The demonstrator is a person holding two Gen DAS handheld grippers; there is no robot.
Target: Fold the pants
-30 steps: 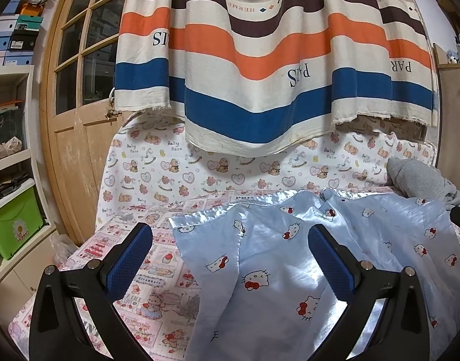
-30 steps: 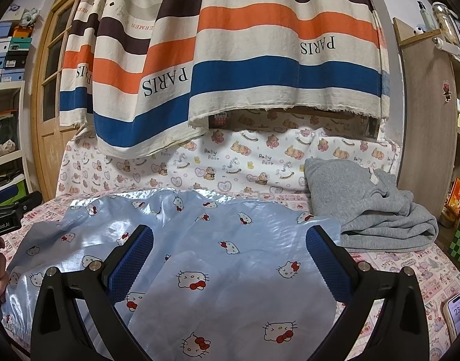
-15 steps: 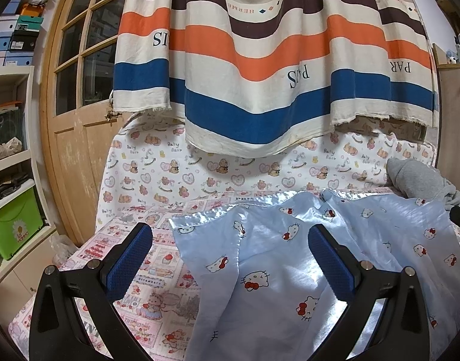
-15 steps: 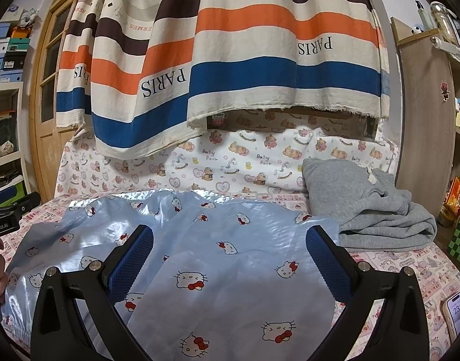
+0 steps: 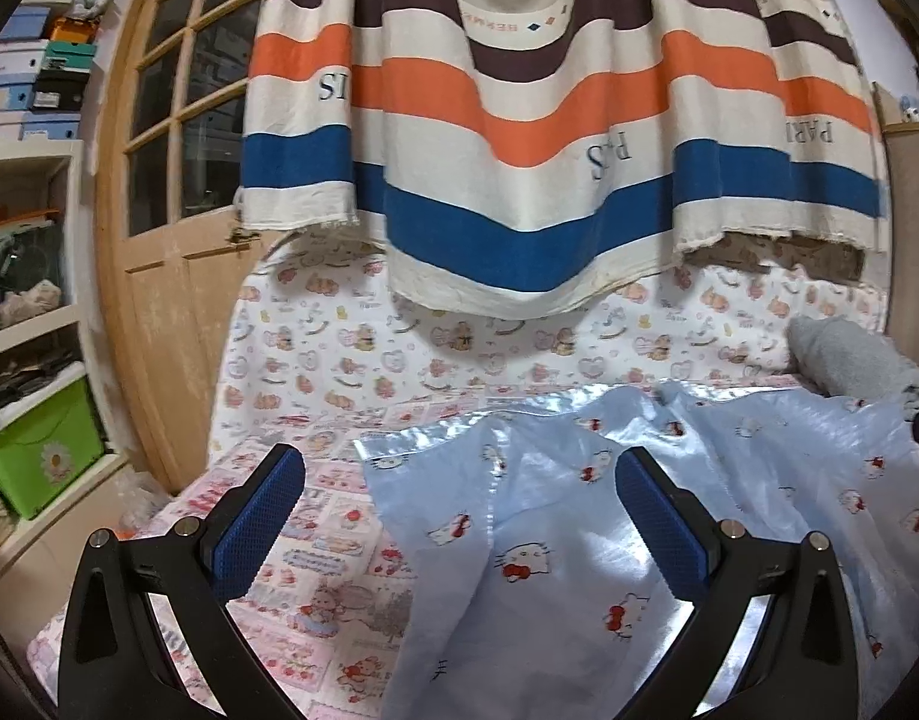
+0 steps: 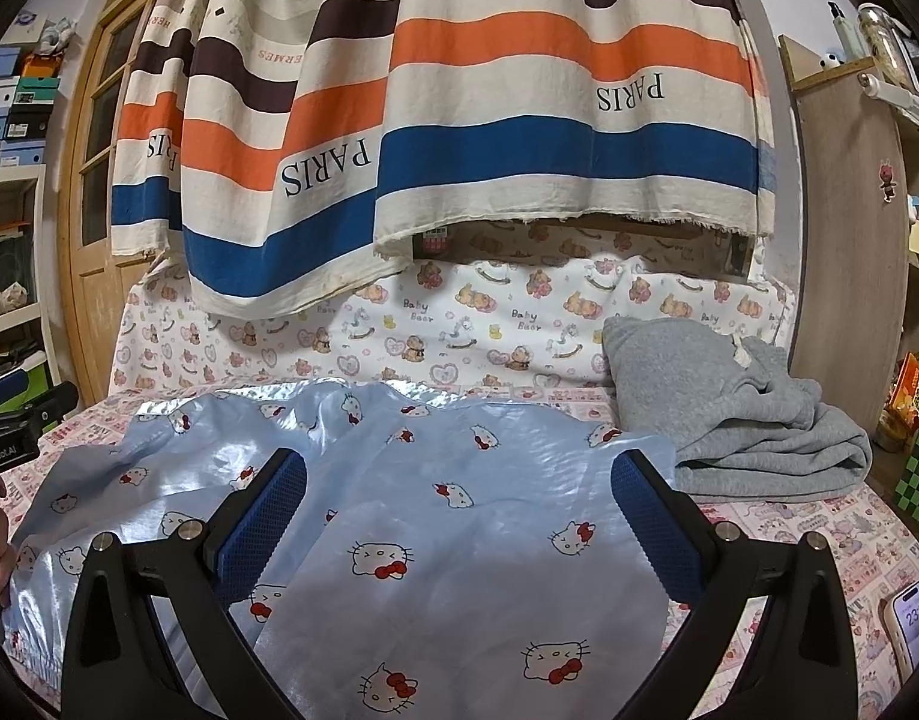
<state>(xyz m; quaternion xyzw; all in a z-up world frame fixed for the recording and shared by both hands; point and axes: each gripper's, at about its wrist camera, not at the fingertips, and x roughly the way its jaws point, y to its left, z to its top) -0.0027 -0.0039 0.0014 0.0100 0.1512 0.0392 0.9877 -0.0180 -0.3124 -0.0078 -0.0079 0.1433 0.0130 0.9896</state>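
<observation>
**Satin pants spread on the bed, both tongs empty above them**

Satin, pale blue and printed with cartoon cats, makes up the pants [image 6: 459,516], which lie spread across the middle of the bed [image 6: 819,528], reaching from near its left edge almost to the gray sweatshirt [image 6: 729,414] piled toward the right edge. They are not folded yet, and loose ripples run along their far hem. My left tongs [image 5: 459,516] hang released over the left part of the cloth with jaws wide apart and nothing between them. My right tongs [image 6: 459,516] are equally spread, gripping nothing, above the right part.

The fabric looks slick, so I judge slipping as the main risk: a shallow pinch could let a layer slide out, or I could catch only the top layer and drag the fold crooked. The ripples near the far hem could get trapped as creases. On the right, a fold swung wide could snag the sweatshirt lying just beside the pants. A phone [image 6: 912,624] rests near the bed's front right corner, where a careless sweep could knock it.

The bed wears a pink cartoon-print sheet. A striped towel [image 6: 459,138] hangs over the far wall, a wooden door [image 5: 159,228] stands to the left with shelves [image 5: 21,312] beside it, and a wooden cabinet [image 6: 843,240] stands on the right.
</observation>
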